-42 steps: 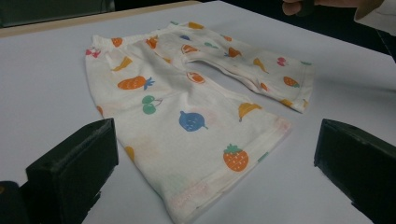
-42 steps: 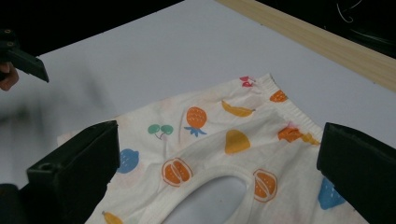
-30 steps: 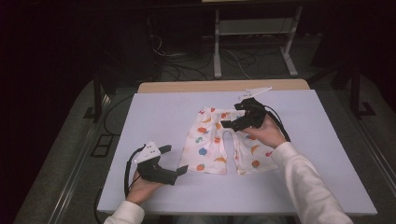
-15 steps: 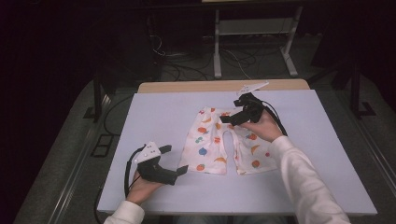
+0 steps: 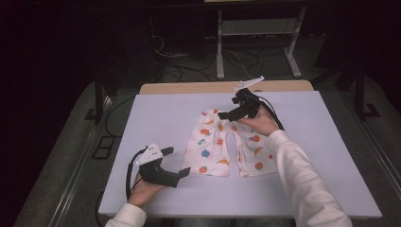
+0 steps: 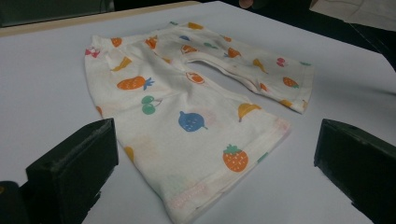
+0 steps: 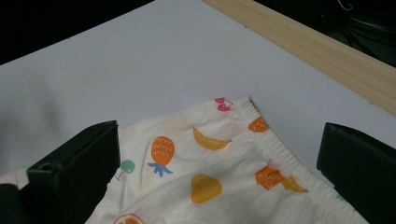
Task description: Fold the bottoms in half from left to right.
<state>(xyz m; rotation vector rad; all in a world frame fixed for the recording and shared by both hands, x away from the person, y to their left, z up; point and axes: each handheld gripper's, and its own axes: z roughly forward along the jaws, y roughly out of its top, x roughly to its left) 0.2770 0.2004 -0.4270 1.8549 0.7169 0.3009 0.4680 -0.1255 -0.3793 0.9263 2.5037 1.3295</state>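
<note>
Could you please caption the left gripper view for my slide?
Open left gripper facing white fruit-print cotton shorts lying flat on the pale table.

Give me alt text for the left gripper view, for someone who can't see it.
Small white shorts printed with coloured fruit lie flat on a pale table, legs towards the camera and the nearer leg's hem between the left gripper and its open black jaws. The jaws stand wide apart at the bottom corners, touching nothing.
</note>
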